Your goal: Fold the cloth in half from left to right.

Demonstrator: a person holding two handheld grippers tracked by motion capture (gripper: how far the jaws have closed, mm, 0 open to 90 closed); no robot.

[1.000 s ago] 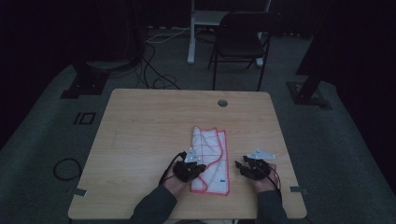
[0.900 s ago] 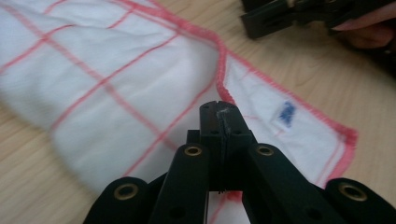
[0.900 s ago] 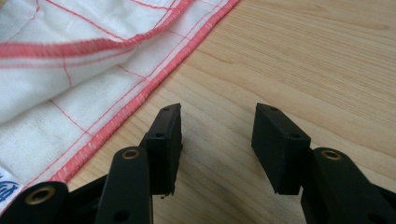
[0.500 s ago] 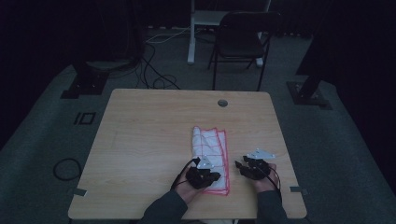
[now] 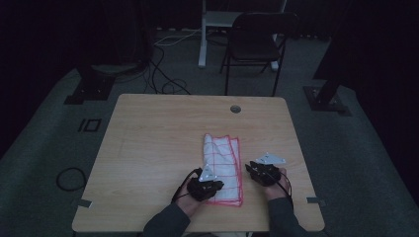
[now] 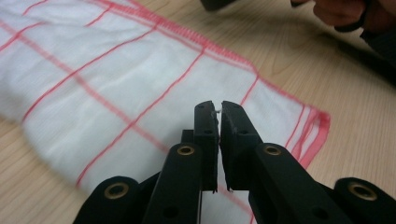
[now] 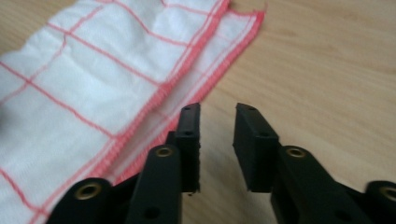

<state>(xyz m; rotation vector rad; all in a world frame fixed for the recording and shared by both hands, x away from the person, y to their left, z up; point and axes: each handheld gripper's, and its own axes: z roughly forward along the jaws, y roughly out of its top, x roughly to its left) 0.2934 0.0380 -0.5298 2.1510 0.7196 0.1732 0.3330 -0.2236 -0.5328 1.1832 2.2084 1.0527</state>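
Note:
A white cloth with red grid lines [image 5: 223, 157] lies folded into a long strip on the wooden table [image 5: 148, 138]. My left gripper [image 5: 213, 186] hovers over the cloth's near end. In the left gripper view its jaws [image 6: 219, 106] have just been opening and stand a narrow slit apart above the cloth [image 6: 116, 79], with only a white thread at the tips. My right gripper [image 5: 253, 169] sits just right of the cloth. Its jaws [image 7: 217, 112] have just been closing, with bare wood between them beside the red hem [image 7: 159, 95].
A round cable hole [image 5: 235, 108] marks the table's far edge. Beyond the table stand a dark folding chair [image 5: 257, 47] and a white desk leg [image 5: 202, 39], with cables [image 5: 163, 81] on the floor. The other hand [image 6: 345, 11] shows in the left gripper view.
My left hand has shifted right, from the cloth's left edge onto its near end. The raised fold at the cloth's left side has settled flat. The right hand has stayed put.

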